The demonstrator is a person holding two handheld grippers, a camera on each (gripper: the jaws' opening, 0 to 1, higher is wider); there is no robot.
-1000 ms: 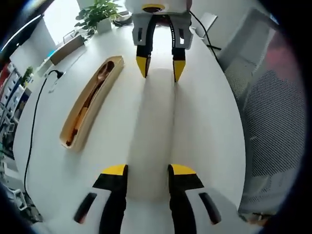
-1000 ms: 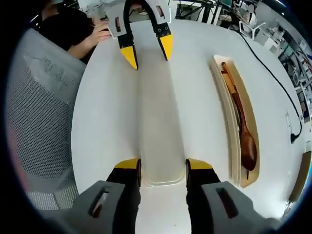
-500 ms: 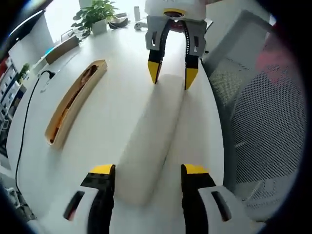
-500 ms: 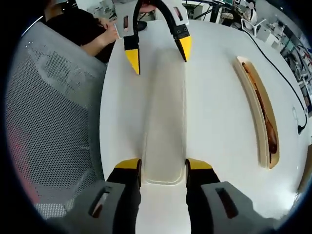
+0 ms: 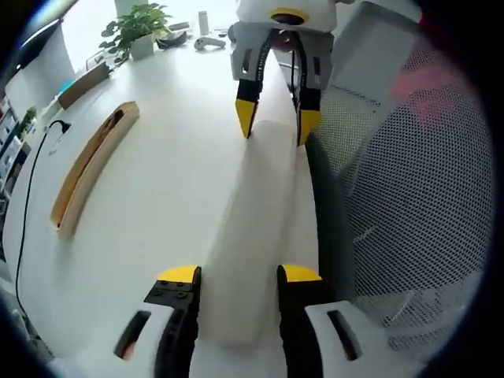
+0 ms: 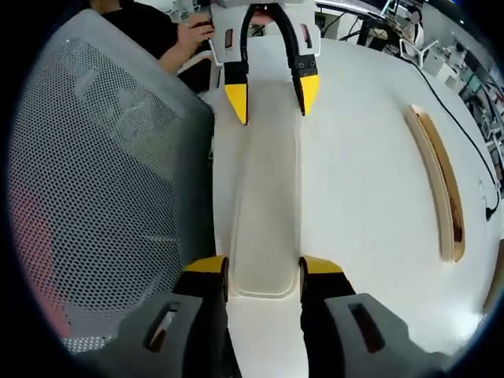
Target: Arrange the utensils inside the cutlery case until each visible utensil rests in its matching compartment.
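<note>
Clamping one end of a long white plastic lid (image 5: 252,236), the left gripper (image 5: 233,277) is facing the right gripper (image 5: 276,130) on the far end; one wooden cutlery case (image 5: 89,167) is lying well apart on the white table (image 5: 165,197).

Right gripper view: the right gripper (image 6: 262,268) is pinching the lid's near end, a grey mesh chair (image 6: 102,181) standing alongside. No writing is legible.
</note>
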